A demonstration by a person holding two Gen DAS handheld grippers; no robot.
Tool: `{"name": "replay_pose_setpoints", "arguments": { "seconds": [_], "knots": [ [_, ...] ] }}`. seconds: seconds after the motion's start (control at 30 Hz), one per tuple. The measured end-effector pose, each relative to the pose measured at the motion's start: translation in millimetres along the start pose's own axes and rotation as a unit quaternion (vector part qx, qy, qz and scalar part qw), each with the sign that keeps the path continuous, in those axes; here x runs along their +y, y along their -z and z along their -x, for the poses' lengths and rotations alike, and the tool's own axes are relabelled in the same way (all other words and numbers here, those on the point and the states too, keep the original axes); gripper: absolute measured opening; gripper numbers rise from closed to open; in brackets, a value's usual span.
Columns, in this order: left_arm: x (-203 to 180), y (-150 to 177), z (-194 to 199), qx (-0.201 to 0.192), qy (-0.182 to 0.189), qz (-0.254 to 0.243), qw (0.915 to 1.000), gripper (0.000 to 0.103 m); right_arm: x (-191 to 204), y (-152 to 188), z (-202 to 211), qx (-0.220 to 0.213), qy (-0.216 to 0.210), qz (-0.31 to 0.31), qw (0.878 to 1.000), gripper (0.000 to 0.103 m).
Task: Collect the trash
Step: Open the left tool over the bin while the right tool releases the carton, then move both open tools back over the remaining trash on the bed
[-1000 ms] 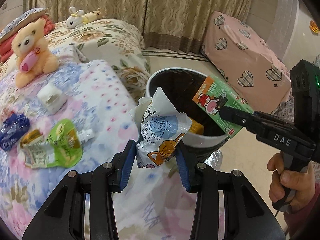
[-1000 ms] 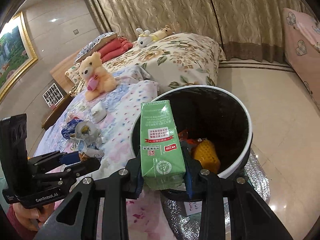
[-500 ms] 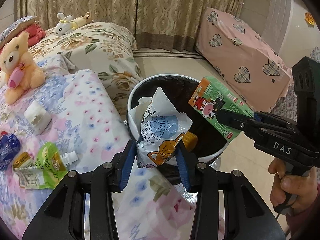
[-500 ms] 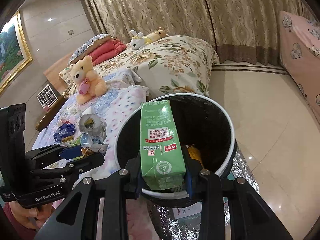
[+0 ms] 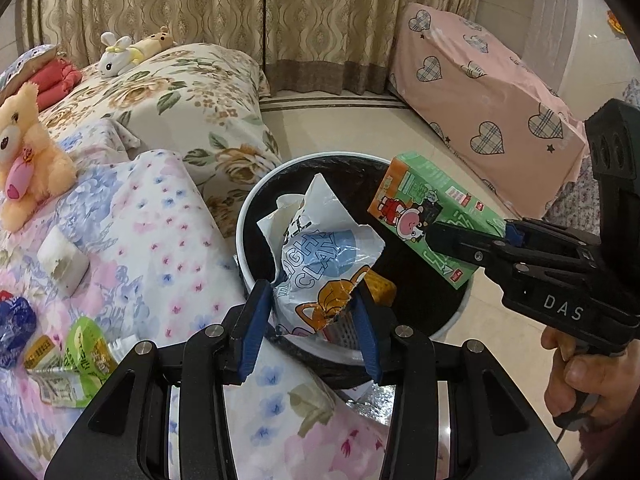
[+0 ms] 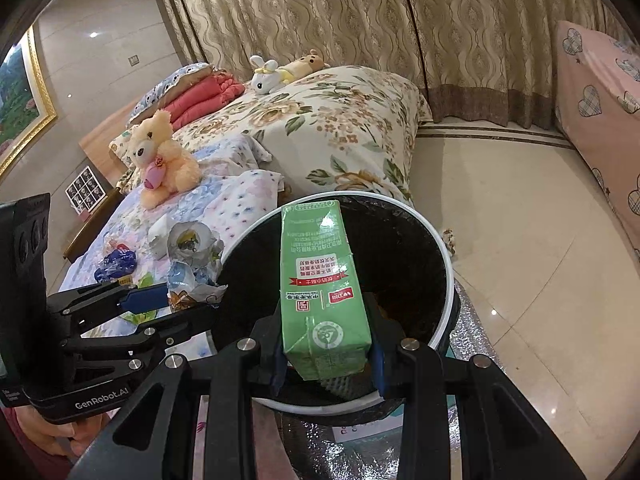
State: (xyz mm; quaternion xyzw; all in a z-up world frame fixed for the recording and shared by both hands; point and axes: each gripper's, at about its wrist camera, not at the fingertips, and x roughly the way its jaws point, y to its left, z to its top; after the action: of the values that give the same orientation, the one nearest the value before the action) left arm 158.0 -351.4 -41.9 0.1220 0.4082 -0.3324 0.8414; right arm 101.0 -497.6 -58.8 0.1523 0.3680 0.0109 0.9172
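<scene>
My left gripper (image 5: 314,314) is shut on a crumpled white and blue clay bag (image 5: 320,256), which hangs over the near rim of the trash bin (image 5: 248,216). In the right wrist view that bag (image 6: 192,264) sits just left of the bin's white rim (image 6: 444,252). My right gripper (image 6: 326,356) is shut on a green milk carton (image 6: 320,280), upright above the bin's black inside. From the left wrist view the carton (image 5: 424,212) hovers over the bin's right side. A yellow item (image 5: 380,286) lies in the bin.
On the flowered bedspread (image 5: 160,240) lie a green pouch (image 5: 80,356), a blue wrapper (image 5: 16,324) and a white crumpled piece (image 5: 62,260). A plush bear (image 5: 24,156) sits farther back. A pink heart-patterned cover (image 5: 480,92) stands right of the tiled floor (image 6: 520,240).
Both grippers have moved closer over the bin, so it fills more of each view. The clay bag now overhangs the rim and the carton stands above the opening. Both grips are unchanged.
</scene>
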Motion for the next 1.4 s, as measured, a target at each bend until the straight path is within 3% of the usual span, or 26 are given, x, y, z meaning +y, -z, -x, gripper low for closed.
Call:
{"name": "replay_pose_setpoints", "arguments": {
  "seconds": [0.43, 0.53, 0.87, 1.17, 1.27, 1.4],
  "knots": [
    [-6, -8, -12, 0.009, 0.004, -0.008, 0.9999, 0.045, -16, -8, -8, 0.012, -0.004, -0.017, 1.0, 0.033],
    [-5, -9, -13, 0.007, 0.001, -0.004, 1.0, 0.058, -19, -10, -12, 0.019, -0.011, -0.024, 0.999, 0.036],
    [11, 4, 4, -0.013, -0.001, 0.025, 0.9996, 0.072, -23, -8, -5, 0.007, -0.007, -0.046, 0.999, 0.037],
    [49, 48, 24, -0.019, -0.017, 0.082, 0.9963, 0.072, 3, -7, 2, -0.009, -0.014, -0.037, 0.999, 0.048],
    [60, 61, 33, -0.023, -0.03, 0.098, 0.9945, 0.072, 21, -3, 2, -0.016, -0.012, -0.021, 1.0, 0.068],
    [75, 79, 47, -0.031, -0.059, 0.106, 0.9921, 0.072, 52, 2, -5, -0.012, -0.033, 0.0, 0.999, 0.071]
  ]
}}
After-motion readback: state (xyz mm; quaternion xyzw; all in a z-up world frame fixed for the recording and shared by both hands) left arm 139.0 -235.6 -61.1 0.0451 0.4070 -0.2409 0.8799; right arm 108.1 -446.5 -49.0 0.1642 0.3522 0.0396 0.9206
